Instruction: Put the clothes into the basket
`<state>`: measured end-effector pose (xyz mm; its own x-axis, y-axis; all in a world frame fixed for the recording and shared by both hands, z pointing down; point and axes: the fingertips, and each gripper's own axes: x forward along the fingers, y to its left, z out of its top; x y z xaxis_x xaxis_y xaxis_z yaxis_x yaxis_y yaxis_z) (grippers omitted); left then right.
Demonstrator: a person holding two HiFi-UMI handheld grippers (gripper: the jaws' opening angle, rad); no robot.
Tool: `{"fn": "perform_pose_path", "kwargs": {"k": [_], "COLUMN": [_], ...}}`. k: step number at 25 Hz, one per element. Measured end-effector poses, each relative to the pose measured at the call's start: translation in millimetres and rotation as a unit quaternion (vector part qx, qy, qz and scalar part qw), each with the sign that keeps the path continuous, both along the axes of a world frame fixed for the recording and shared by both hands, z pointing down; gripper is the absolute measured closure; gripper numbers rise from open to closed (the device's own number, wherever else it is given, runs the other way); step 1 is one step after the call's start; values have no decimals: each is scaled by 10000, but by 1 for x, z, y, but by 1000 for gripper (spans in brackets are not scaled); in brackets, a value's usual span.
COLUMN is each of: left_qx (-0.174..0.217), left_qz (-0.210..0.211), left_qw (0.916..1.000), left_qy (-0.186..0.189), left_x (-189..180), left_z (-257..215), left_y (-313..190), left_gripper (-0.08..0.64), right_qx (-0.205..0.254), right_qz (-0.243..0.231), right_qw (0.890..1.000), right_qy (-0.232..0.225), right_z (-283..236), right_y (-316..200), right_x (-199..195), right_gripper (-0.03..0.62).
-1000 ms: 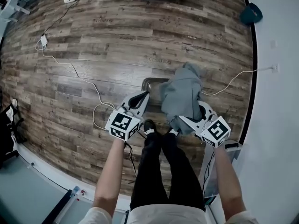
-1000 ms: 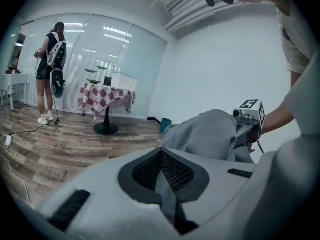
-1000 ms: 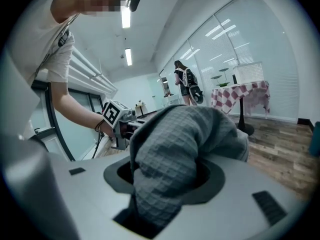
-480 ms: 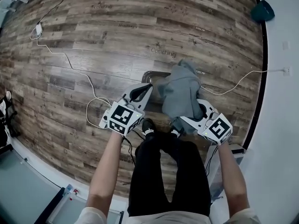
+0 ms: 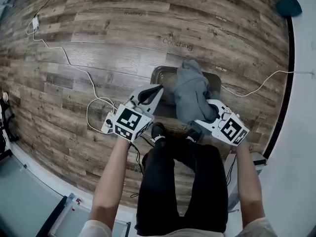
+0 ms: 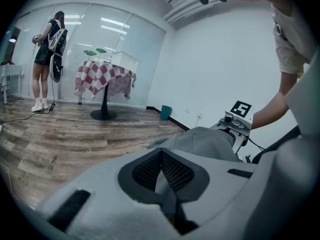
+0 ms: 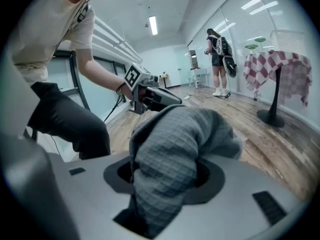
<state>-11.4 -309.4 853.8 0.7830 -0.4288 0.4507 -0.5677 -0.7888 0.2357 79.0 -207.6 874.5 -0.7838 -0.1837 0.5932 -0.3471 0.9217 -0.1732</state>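
Grey waffle-knit cloth fills the right claw (image 5: 205, 113). Its jaws are clamped on a bunched end of the garment (image 5: 190, 90), and the fabric bulges out past the pads in the right gripper view. The left claw (image 5: 154, 90) has its jaws closed pad to pad with nothing between them. It sits just beside the garment, at nine o'clock of it.

From the right claw the garment runs toward twelve o'clock and drapes over the middle of the dark rectangular basket (image 5: 159, 75). The basket stands on the wood-plank floor (image 5: 98, 48), at twelve o'clock of the person's shoes. Its rim shows at nine and three o'clock of the cloth.

Change since one second earlier: both claws have come down together. The garment, which hung higher and toward the basket's three o'clock side, now sits lower and centred over the opening.

Assessment: the lowering step appears nearly complete. Whether the cloth rests on the basket bottom cannot be told. The gripped end lies near the six o'clock rim and could fall outside on release.
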Motion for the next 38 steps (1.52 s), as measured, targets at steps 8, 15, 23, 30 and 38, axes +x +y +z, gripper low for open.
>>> {"fn": "perform_pose_path", "kwargs": {"k": [8, 15, 23, 30, 38], "left_qx": [-23, -33, 88, 202, 39], "left_qz": [-93, -162, -344, -513, -589], "left_qw": [9999, 9993, 9979, 9953, 9964], "left_qy": [132, 323, 550, 797, 606], "left_x": [10, 27, 19, 9, -4], "left_z": [58, 98, 123, 132, 116], "left_y": [-6, -4, -10, -14, -6], "left_gripper": [548, 548, 548, 548, 548], "right_qx": [81, 24, -597, -803, -1001], "right_qz": [37, -392, -497, -531, 614], "right_qw": [9999, 9989, 9921, 9721, 9636], "right_qy": [119, 262, 989, 2139, 2401], "right_z": [66, 133, 241, 328, 324], "right_y": [-17, -28, -40, -51, -61], "right_x": [2, -24, -22, -10, 9], "right_gripper": [396, 396, 397, 397, 163]}}
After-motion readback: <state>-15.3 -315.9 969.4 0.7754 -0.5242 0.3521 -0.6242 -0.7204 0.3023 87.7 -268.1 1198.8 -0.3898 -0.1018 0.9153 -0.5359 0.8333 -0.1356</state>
